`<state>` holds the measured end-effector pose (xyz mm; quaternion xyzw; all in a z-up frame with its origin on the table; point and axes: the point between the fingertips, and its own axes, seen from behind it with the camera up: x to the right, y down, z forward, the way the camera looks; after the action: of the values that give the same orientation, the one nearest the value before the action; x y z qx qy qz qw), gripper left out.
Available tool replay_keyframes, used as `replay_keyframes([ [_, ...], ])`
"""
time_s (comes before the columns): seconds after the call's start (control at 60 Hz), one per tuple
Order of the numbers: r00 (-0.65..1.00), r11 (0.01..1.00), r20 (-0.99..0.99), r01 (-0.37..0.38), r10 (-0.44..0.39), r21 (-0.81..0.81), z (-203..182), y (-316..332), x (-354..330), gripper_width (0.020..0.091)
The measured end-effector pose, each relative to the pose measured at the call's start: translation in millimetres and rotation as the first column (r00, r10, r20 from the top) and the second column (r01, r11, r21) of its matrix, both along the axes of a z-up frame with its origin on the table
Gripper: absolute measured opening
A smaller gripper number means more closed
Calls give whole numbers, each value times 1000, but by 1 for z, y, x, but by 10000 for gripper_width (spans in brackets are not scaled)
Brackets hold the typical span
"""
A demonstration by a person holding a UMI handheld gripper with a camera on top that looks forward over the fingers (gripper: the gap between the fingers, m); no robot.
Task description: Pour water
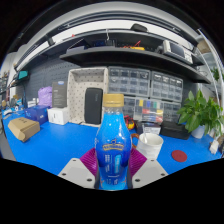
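Observation:
A blue plastic bottle (113, 150) with a tan cap and a blue label stands upright between my fingers, and my gripper (113, 165) is shut on it, the purple pads (91, 160) pressing its lower body from both sides. Just beyond the bottle to the right sits a white cup (151, 145) on the blue table (55, 145). The bottle's base is hidden below the fingers.
A red lid (179, 155) lies right of the cup. A cardboard box (22, 128) and white boxes (58, 115) stand at the left. A potted plant (203, 112) grows at the right. Shelves with drawer bins (135, 85) line the back wall.

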<state>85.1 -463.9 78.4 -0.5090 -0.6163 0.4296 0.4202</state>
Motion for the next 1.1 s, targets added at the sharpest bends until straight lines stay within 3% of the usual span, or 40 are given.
replay_keyframes([
  [0.233,996,990,82,36,-25,-137,1,-5,-5,372],
  [0.35,985,919,146,137,-88,-369,14,-16,-21,372],
  [0.517,943,616,292,326,-159,-718,36,-27,-48,372],
  [0.65,912,328,388,410,-133,-851,43,-31,-74,372],
  [0.817,906,36,413,418,-94,-908,61,-27,-98,371],
  [1.017,890,-152,453,441,-58,-885,62,-10,-112,369],
  [1.1,883,-274,469,447,-18,-852,63,-7,-113,371],
])
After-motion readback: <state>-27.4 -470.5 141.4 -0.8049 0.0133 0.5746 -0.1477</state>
